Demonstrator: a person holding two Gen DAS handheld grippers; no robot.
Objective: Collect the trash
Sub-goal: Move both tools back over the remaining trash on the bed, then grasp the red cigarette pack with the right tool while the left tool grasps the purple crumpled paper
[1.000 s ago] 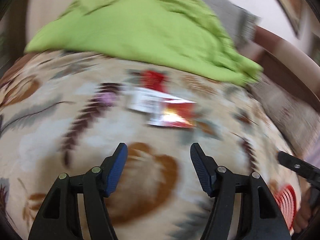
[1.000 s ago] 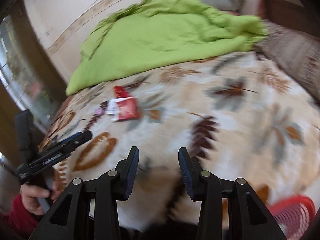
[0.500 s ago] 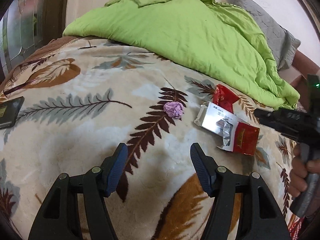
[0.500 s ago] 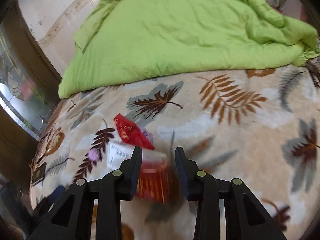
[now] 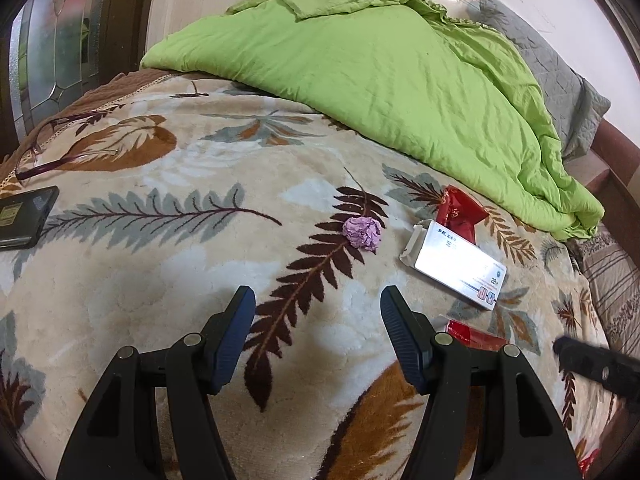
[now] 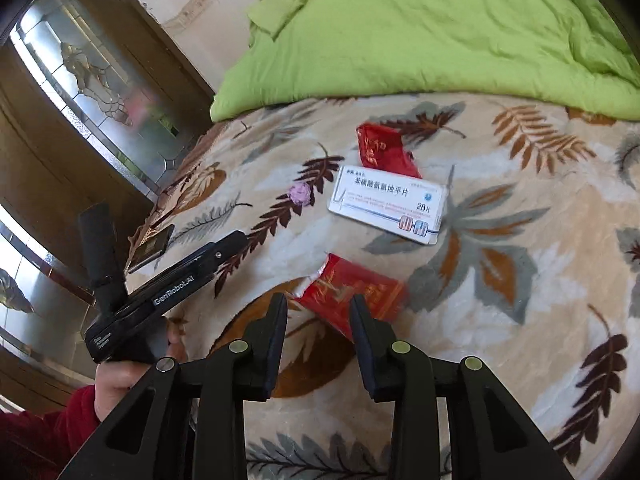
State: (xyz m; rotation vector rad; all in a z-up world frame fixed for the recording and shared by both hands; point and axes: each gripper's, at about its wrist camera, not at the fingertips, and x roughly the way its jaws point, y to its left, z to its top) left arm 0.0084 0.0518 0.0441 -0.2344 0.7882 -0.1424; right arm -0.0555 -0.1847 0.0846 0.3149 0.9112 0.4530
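Note:
Trash lies on a leaf-patterned blanket (image 5: 168,280). A crumpled purple paper ball (image 5: 362,233) (image 6: 300,194), a white medicine box (image 5: 456,266) (image 6: 390,203) and a red wrapper (image 5: 458,214) (image 6: 384,152) sit mid-bed. A torn red cigarette pack (image 6: 352,292) (image 5: 476,336) lies nearer. My right gripper (image 6: 319,312) is open, its fingertips just short of the red pack, which sits between and beyond them. My left gripper (image 5: 318,312) is open and empty, short of the purple ball.
A green quilt (image 5: 380,68) covers the far half of the bed. A dark phone (image 5: 24,216) and glasses (image 5: 52,152) lie at the left edge. A grey pillow (image 5: 552,68) sits far right. A glass-panelled wooden door (image 6: 100,92) stands left.
The red pack has come away from the white box and now lies nearer, at my right fingertips. My right gripper has pulled back and opened a little. My left gripper edged closer to the purple ball.

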